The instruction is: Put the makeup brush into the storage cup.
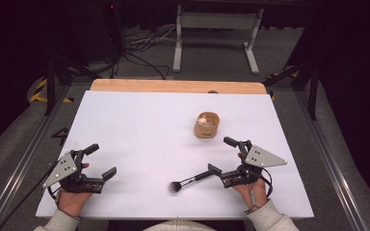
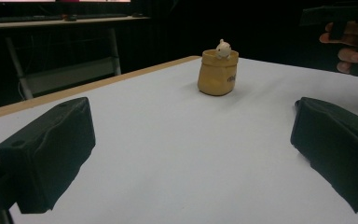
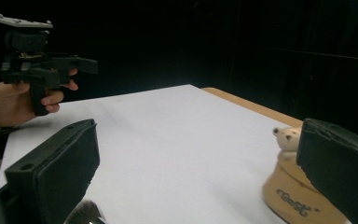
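Black makeup brush (image 1: 189, 181) flat on white table, bristles toward person's left.

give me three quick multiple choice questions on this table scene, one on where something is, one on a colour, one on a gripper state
1. Where does the makeup brush lie?
A. inside the pot
B. flat on the white table, just in front of the right gripper
C. beside the left gripper

2. What colour is the small pot with the bear figure?
A. tan yellow
B. blue
C. black

3. How do the left gripper's jaws stand?
A. shut on the brush
B. shut on the pot
C. open, holding nothing

Answers:
1 B, the high view shows the brush on the white table with its handle end at the right gripper.
2 A, the pot reads tan yellow in the high view and both gripper views.
3 C, the left gripper shows bare table between its wide-apart jaws.
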